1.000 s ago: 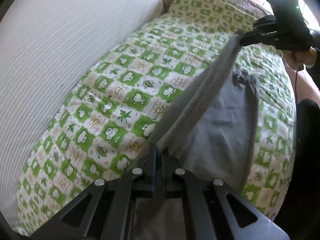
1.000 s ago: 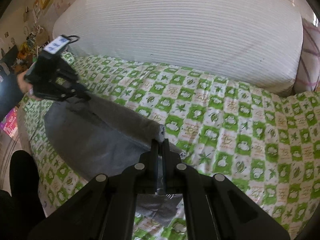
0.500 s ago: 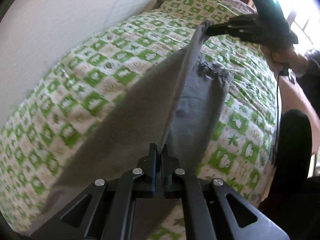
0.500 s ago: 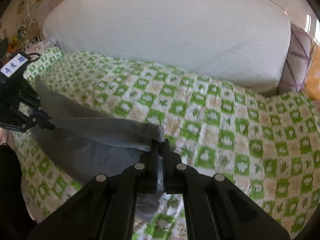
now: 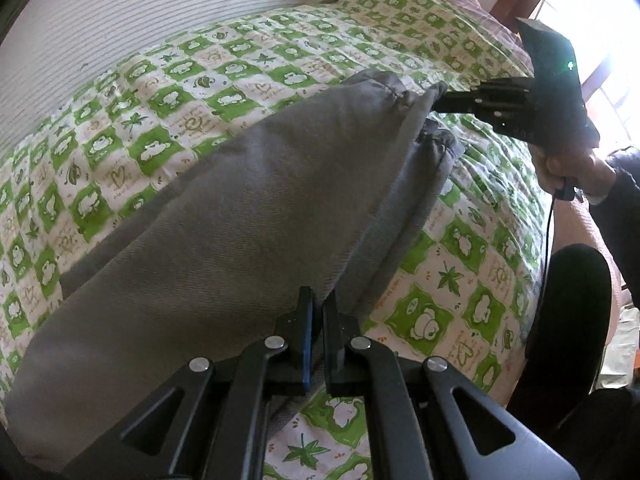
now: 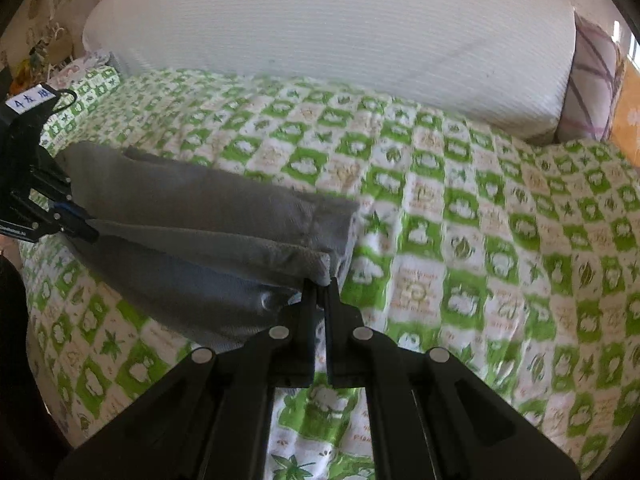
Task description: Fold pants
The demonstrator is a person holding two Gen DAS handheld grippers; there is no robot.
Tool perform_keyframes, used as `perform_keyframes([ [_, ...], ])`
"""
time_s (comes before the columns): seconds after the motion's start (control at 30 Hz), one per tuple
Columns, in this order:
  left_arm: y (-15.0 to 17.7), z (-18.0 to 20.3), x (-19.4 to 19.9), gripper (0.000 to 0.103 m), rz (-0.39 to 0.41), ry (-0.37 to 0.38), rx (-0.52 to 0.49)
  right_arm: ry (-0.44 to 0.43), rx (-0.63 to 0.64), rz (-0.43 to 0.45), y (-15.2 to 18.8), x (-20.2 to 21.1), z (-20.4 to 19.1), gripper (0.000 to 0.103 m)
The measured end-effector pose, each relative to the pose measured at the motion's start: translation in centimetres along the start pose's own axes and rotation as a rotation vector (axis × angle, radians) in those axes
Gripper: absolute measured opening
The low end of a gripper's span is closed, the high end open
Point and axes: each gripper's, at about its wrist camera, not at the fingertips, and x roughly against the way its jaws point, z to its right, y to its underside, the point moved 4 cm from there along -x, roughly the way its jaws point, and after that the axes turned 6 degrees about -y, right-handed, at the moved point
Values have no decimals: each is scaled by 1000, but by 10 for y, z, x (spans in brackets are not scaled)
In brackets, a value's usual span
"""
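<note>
The gray pants (image 5: 248,216) lie on the bed, on a green and white quilt (image 5: 168,92) with little pictures, near the edge where the person stands. The left gripper (image 5: 318,308) is pinched tight on one end of the pants, and the right gripper (image 6: 320,284) is pinched tight on the other end. Each holds one end so the top layer can go over the layer under it with the edges lined up. In the right wrist view the top layer (image 6: 208,248) sits just above the bottom one, so the fold looks almost done. A big white mattress (image 6: 328,36) stands at the far side, well away from the pants. A hand (image 5: 572,164) holds the right gripper's handle, with a dark sleeve behind it
</note>
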Motion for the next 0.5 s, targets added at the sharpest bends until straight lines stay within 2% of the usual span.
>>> perform_keyframes([
  [0.2,0,4,4,1,21,4,6,-3,-32,22,8,9,-2,4],
  [0.37,7,10,1,2,-3,8,-28,27,-27,-107,27,-12,-5,4],
  [0.43,8,12,4,6,8,-2,-29,20,-56,-112,32,-9,-2,4],
  [0.5,9,14,14,11,34,31,-11,16,-85,-101,35,3,1,5],
])
